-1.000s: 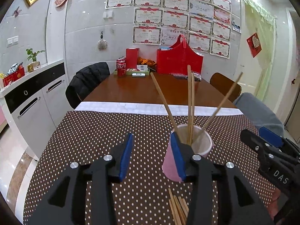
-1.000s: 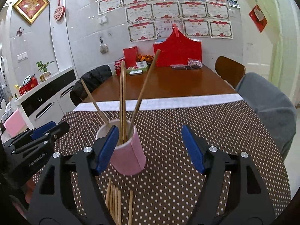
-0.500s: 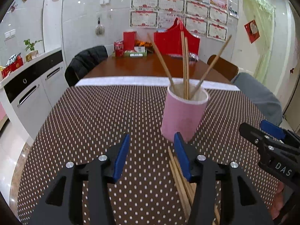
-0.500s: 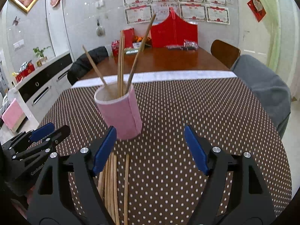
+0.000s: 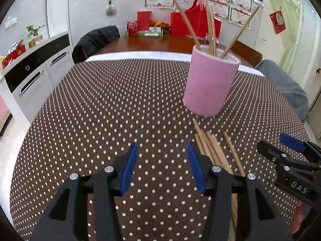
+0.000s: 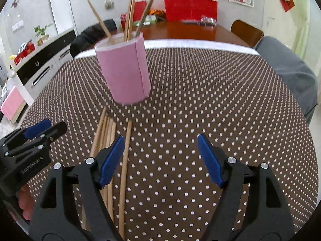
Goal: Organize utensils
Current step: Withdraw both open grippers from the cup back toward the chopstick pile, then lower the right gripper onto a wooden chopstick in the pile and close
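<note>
We see the dotted tablecloth (image 5: 100,104) bearing the pink cup (image 5: 208,84), which stands upright with several chopsticks in it. Just before the cup lie loose chopsticks (image 6: 108,132). Nearer us, the left gripper (image 5: 161,166), lately widening, and right gripper (image 6: 160,158) gape empty.

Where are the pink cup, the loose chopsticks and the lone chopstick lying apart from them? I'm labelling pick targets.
pink cup (image 6: 125,72): right wrist view, middle of its side wall.
loose chopsticks (image 6: 106,130): right wrist view, upper part of the bundle on the cloth.
lone chopstick (image 6: 126,152): right wrist view, mid-shaft.
</note>
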Available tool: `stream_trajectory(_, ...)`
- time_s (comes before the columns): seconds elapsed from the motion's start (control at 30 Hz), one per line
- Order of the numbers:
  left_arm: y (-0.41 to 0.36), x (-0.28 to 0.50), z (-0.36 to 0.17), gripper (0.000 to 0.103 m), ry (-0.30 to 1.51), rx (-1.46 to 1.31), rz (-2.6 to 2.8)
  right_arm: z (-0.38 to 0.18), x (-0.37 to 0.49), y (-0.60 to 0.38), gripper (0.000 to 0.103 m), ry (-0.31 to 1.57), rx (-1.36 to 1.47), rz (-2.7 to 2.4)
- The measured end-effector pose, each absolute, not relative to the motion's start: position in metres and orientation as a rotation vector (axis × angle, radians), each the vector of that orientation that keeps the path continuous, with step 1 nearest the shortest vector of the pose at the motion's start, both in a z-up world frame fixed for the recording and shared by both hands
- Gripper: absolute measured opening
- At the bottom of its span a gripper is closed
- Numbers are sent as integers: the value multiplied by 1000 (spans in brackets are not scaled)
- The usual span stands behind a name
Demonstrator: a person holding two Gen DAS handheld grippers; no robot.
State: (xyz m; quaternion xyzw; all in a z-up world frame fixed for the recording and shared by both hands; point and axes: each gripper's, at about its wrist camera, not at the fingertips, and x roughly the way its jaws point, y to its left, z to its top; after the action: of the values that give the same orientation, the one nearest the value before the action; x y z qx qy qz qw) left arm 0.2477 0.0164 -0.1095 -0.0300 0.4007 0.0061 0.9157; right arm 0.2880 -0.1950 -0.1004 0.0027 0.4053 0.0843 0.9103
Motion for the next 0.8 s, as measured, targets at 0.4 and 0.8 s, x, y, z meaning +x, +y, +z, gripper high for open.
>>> stream_trajectory(0.4,25,237,-137,52,918,-101,-2,-132,289,-188,78,928,-52,183)
stream_trajectory(0.8,28,228,-134,55,910,-118,-27,-126,281,-178,79,941,-38,189)
